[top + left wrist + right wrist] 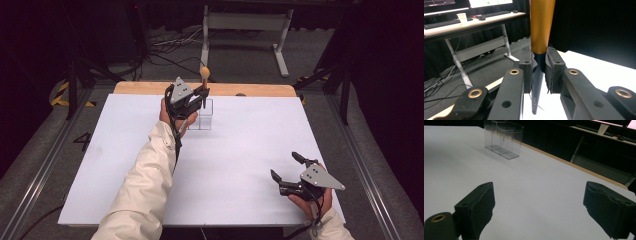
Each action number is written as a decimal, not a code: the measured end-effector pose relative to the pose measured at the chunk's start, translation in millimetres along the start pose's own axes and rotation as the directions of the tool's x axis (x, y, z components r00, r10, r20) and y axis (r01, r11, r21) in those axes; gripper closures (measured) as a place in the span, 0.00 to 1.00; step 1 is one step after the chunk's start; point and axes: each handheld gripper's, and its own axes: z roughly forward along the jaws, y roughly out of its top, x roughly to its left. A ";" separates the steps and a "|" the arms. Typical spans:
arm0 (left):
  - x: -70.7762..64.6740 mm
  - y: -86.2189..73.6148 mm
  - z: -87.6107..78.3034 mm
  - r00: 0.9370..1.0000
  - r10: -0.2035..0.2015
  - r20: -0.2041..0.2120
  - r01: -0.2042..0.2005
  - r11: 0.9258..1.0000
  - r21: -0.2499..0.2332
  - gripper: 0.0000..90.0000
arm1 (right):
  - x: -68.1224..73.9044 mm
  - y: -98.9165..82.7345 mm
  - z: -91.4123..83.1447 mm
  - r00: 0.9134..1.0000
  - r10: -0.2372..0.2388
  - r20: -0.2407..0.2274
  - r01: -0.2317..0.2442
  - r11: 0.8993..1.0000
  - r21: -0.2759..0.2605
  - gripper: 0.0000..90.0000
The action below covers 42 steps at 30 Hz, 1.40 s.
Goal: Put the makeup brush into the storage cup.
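A white sheet (240, 165) is spread over the bench (150, 88), whose wooden edge is exposed at the far side. Beyond it, a white-legged desk (474, 25) with keyboards (491, 14) and a paper cup (462, 18) is seen; cables (170, 47) lie on the grey floor (250, 65).

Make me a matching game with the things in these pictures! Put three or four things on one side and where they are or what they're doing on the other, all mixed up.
Things:
1. left gripper
2. right gripper
3. clear plastic holder
4. orange-topped tool

States:
A. stands empty on the white table top
B. jaws wide open, nothing between them
C. held upright, dark pointed end down
D. jaws closed around something

Pairs: 1-D, 2-B, 3-A, 4-C
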 end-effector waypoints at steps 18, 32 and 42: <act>15.4 -7.3 23.9 0.998 -0.053 -0.037 0.054 0.998 0.028 0.86 | -0.4 -5.3 -15.7 0.999 0.018 0.035 -0.018 1.000 -0.012 0.14; 9.6 -21.3 44.4 0.998 -0.038 -0.041 0.042 0.995 0.093 0.86 | -3.0 -6.8 -19.5 0.999 0.027 0.042 -0.026 1.000 -0.012 0.14; 8.0 -29.0 48.0 0.998 -0.037 -0.043 0.042 0.992 0.118 0.86 | -3.1 -6.8 -19.2 0.999 0.025 0.038 -0.025 1.000 -0.012 0.14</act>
